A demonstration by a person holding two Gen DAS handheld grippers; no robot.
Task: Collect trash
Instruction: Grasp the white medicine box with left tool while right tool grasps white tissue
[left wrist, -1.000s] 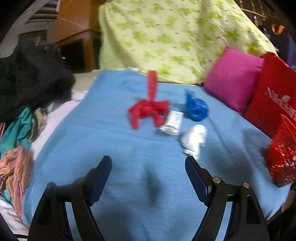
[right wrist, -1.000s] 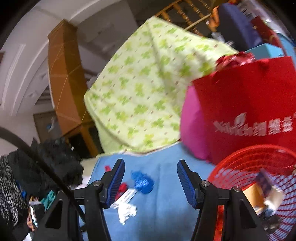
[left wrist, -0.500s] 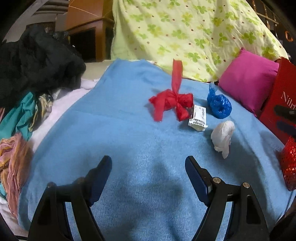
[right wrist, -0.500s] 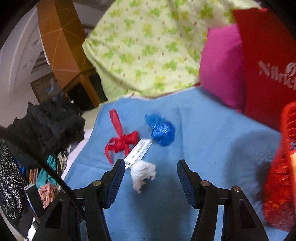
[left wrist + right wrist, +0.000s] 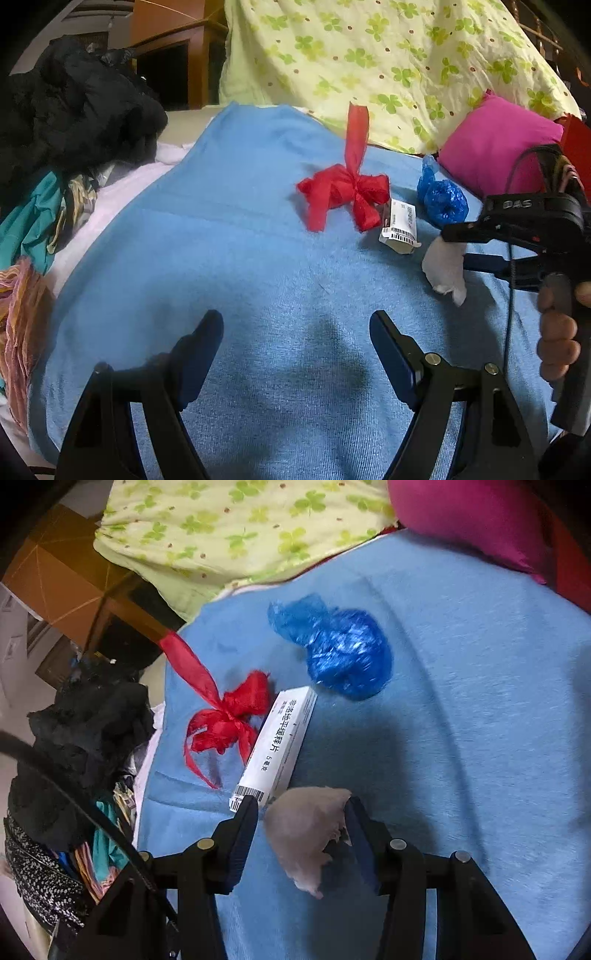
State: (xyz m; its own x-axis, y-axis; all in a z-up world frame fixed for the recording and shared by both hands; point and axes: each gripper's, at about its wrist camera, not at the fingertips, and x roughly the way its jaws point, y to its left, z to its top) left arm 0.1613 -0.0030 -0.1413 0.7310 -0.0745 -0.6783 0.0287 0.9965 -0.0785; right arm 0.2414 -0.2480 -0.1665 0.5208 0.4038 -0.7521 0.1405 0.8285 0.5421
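Trash lies on a blue blanket: a red ribbon bow, a white medicine box, a crumpled blue plastic bag and a crumpled white tissue. My right gripper is open with the tissue between its fingers, jaws straddling it. In the left wrist view the right gripper reaches in from the right at the tissue. My left gripper is open and empty over bare blanket nearer the front.
A pile of black and coloured clothes lies along the left. A green-patterned quilt and a pink pillow sit at the back. A wooden cabinet stands behind.
My right gripper has moved down and forward from the red basket to the white tissue, which now sits between its fingers. The left gripper has shifted slightly closer to the trash.
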